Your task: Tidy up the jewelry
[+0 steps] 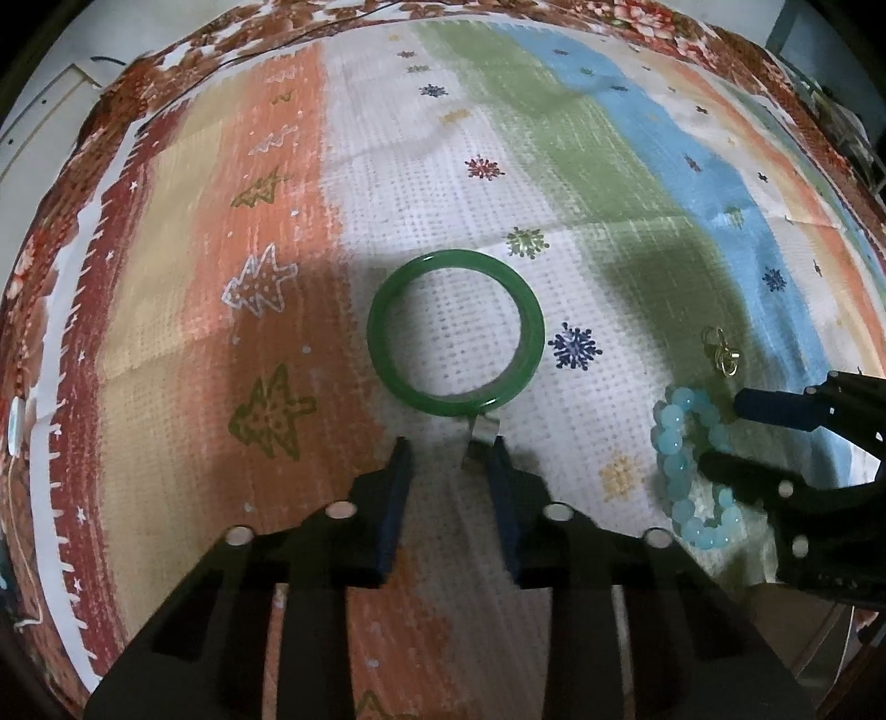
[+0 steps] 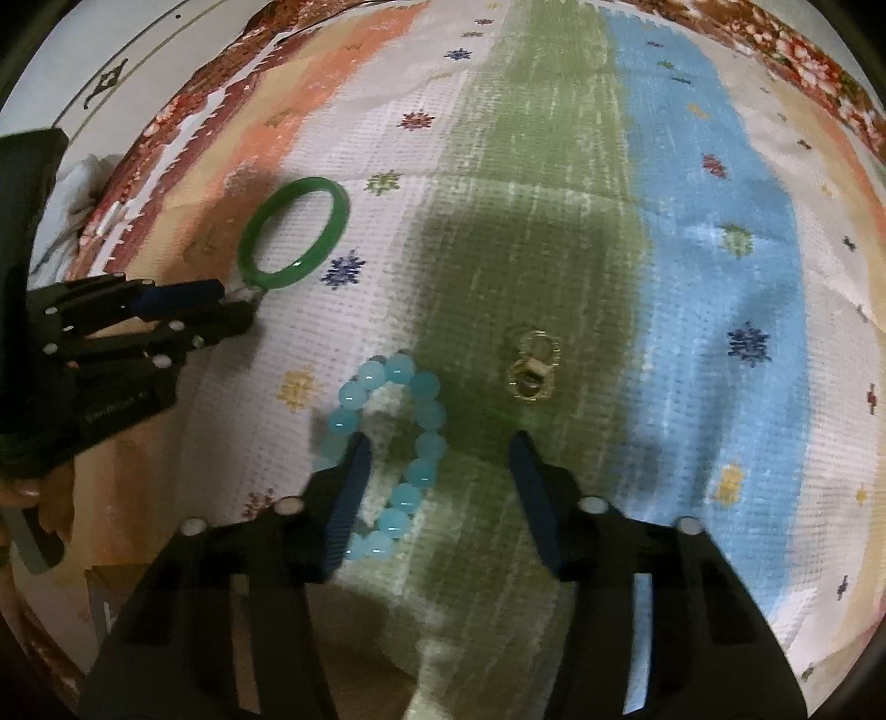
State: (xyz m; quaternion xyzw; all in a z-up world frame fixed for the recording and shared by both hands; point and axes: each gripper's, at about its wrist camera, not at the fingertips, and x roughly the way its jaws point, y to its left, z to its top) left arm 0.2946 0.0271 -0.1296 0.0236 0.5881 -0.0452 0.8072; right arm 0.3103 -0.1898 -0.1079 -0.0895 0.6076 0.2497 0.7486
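Observation:
A green bangle (image 1: 382, 310) lies flat on the patterned cloth, with a small silvery tag (image 1: 480, 437) at its near rim. My left gripper (image 1: 451, 443) points down just short of the bangle; the tag sits between its tips, against the right fingertip (image 1: 501, 451), and a gap shows beside it. A light-blue bead bracelet (image 2: 423, 387) lies under my right gripper (image 2: 437, 440), which stands open: its left fingertip (image 2: 357, 448) rests inside the loop and one strand of beads runs between the jaws. A small gold piece (image 2: 531, 368) lies just beyond.
The striped cloth (image 1: 581, 166) with snowflake and tree prints covers the whole surface, over a floral fabric (image 1: 232, 33) at the edges. The right gripper (image 1: 714, 437) shows at the left wrist view's right edge, the left gripper (image 2: 243, 307) at the right wrist view's left.

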